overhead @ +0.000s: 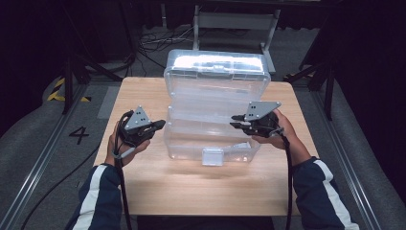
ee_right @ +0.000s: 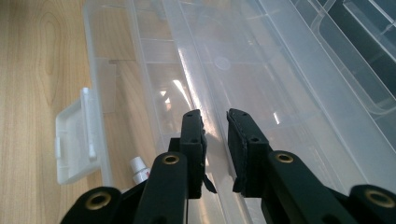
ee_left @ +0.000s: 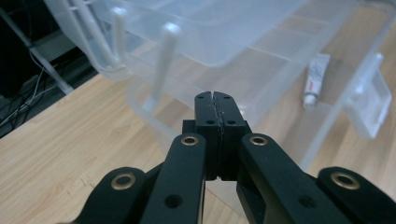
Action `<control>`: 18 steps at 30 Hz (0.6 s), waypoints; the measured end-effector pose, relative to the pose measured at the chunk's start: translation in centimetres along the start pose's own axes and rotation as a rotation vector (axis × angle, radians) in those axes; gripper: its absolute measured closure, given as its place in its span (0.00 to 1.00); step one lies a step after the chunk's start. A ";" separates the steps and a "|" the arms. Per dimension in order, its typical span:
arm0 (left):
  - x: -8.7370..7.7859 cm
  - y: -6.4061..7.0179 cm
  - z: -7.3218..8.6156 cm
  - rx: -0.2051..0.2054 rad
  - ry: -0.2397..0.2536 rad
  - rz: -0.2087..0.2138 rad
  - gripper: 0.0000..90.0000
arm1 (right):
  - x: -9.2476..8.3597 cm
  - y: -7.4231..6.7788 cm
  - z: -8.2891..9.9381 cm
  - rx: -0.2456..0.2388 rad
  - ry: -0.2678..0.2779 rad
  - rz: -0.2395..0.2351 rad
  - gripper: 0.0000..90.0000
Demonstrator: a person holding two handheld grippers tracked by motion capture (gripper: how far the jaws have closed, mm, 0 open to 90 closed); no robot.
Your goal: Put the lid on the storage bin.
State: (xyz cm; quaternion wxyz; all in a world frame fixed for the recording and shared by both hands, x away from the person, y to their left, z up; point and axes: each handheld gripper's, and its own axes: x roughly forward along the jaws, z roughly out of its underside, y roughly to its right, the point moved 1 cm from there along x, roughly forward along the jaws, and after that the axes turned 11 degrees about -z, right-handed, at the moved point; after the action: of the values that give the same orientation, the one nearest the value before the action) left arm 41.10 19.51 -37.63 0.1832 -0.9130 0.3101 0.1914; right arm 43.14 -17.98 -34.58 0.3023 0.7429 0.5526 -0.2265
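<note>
The clear plastic tiered organiser box (overhead: 215, 103) sat open mid-table. Right gripper (overhead: 238, 122) was pinching a tray's rim; left gripper (overhead: 160, 124) was pressed together, empty, just beside it. Next move probably needs the left to regrip.

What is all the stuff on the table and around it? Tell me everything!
Box: one, see-through plastic, middle of table, lid up.
Latch: one, whitish, box's front edge.
Tube: one, white, lying in the box's bottom.
Table: one, light wood.
Cables: several, black, floor behind table.
Left gripper: one, black, fingers shut on nothing, beside box's left wall.
Right gripper: one, black, fingers slightly apart over a tray rim at box's right.
Sleeves: two, dark blue with white stripe.
</note>
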 end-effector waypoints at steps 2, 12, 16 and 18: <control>0.0 -0.6 -0.5 -0.007 0.019 -0.014 1.00 | 0.0 0.0 0.0 -0.002 0.000 0.000 0.85; 1.6 -1.6 -3.4 -0.034 0.068 -0.036 1.00 | 0.1 -0.4 0.2 -0.001 -0.004 -0.012 0.85; 2.2 -1.9 -4.1 -0.053 0.082 -0.040 1.00 | 0.1 -0.5 0.3 -0.003 -0.007 -0.014 0.85; 2.3 -2.1 -4.4 -0.061 0.089 -0.046 1.00 | 0.2 -0.6 0.3 -0.004 -0.008 -0.014 0.85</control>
State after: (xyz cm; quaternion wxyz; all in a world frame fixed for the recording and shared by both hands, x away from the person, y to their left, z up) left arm 45.17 17.91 -34.50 0.1455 -0.9327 0.2909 0.1559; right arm 42.59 -17.92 -35.04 0.3043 0.7376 0.5570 -0.2304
